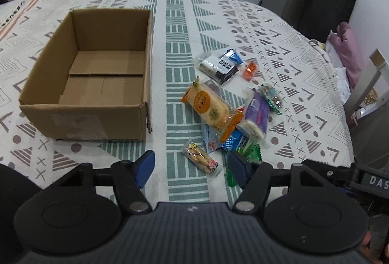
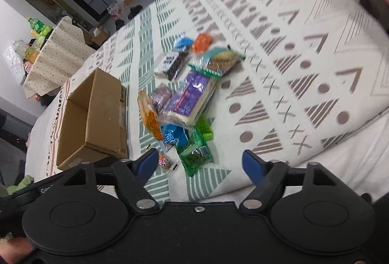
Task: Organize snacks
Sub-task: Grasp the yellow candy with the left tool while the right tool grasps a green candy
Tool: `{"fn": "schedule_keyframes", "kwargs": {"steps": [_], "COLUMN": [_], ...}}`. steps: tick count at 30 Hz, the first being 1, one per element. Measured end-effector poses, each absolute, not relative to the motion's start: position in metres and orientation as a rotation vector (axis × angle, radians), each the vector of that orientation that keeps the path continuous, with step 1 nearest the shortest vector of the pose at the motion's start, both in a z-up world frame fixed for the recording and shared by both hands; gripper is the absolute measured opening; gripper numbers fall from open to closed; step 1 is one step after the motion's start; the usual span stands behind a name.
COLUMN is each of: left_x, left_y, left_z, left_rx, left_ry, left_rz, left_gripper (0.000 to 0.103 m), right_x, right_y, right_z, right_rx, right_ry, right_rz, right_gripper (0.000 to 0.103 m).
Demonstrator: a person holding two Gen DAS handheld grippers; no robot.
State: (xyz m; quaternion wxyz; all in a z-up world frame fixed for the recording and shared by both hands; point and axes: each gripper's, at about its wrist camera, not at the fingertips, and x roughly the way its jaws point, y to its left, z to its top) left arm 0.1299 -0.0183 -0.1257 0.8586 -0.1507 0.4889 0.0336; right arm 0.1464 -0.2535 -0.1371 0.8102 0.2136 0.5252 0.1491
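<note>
An empty cardboard box (image 1: pixel 97 74) stands open on the patterned tablecloth, left of a heap of several wrapped snacks. In the heap lie an orange cracker pack (image 1: pixel 209 106), a purple pack (image 1: pixel 257 113) and a black-and-white pack (image 1: pixel 218 67). A small clear pack of biscuit sticks (image 1: pixel 201 159) lies nearest, between the blue pads of my left gripper (image 1: pixel 194 166), which is open and above the cloth. My right gripper (image 2: pixel 200 162) is open over a green pack (image 2: pixel 194 152) at the near end of the heap (image 2: pixel 184 94); the box (image 2: pixel 92 123) is to its left.
The tablecloth (image 1: pixel 175 21) covers a wide table whose right edge (image 1: pixel 345 118) drops off by a grey chair and pink fabric. A black screen stands beyond the far right corner. A second covered table with bottles (image 2: pixel 39 28) is behind the box.
</note>
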Motion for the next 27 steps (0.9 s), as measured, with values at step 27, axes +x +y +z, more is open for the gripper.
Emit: {"fn": "schedule_keyframes", "kwargs": {"steps": [27], "left_x": [0.182], "left_y": [-0.032], "left_z": [-0.208], "left_rx": [-0.501], "left_ry": [1.155], "left_rz": [0.237], "left_gripper": [0.03], "right_x": [0.19], "right_y": [-0.234], "right_z": [-0.213], "right_rx": [0.707], "right_ry": [1.349], "right_rz": [0.228], "right_gripper": [0.048]}}
